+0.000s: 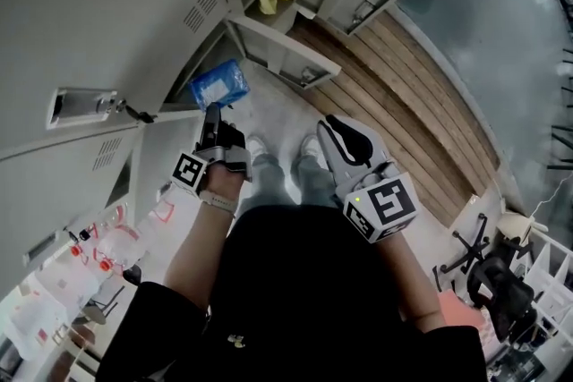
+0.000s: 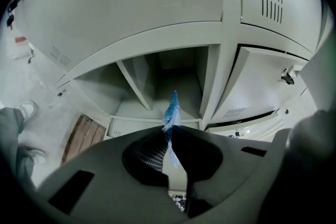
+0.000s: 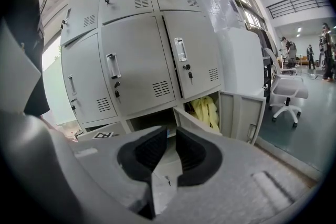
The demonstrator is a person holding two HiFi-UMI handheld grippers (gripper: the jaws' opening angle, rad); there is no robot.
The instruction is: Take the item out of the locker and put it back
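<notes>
one blue packet (image 1: 219, 85), broad from above (edge-on in the left gripper (image 2: 169, 132))

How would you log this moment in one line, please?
left gripper: shut on blue packet | packet: in front of open locker | right gripper: empty, jaws slightly apart

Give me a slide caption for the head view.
Left tongs hold a blue packet beside an open locker door; right tongs empty.
</notes>
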